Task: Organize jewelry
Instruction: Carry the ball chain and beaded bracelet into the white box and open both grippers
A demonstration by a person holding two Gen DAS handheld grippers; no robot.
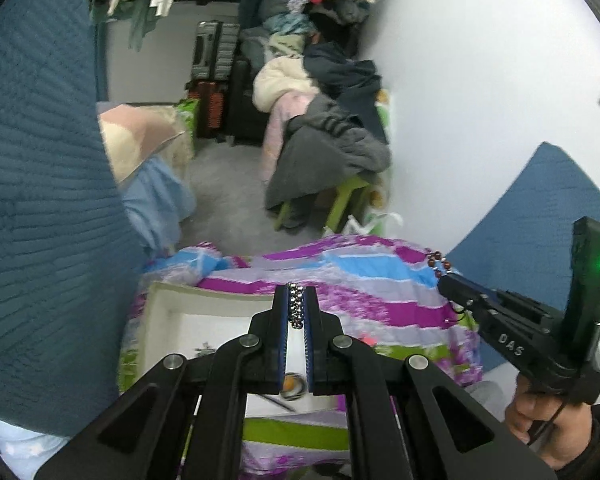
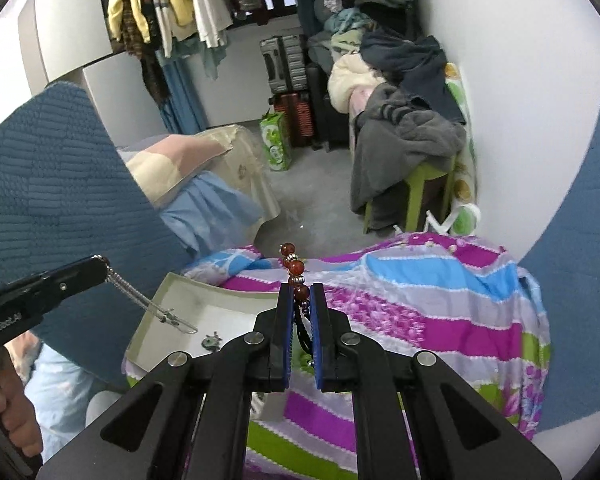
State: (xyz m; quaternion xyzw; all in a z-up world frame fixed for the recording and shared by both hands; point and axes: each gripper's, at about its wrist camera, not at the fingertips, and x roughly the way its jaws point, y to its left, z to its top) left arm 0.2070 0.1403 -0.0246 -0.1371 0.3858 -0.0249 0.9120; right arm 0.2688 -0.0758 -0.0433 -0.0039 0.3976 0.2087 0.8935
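Two claws clenched, left claw (image 1: 296, 300) gripping silver chain (image 1: 296, 306) lengthwise, right claw (image 2: 301, 300) holding amber bead strand (image 2: 294, 267) pointing forward

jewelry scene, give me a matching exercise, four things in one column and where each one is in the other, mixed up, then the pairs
Things:
1. silver bead chain
2. red bead bracelet
3. white box
4. small green charm

Places:
A. lying inside the white box
B. pinched in the jaws of the right gripper
C. open on the striped bedspread
D. pinched in the jaws of the left gripper

Pairs: 1-D, 2-B, 3-C, 4-A
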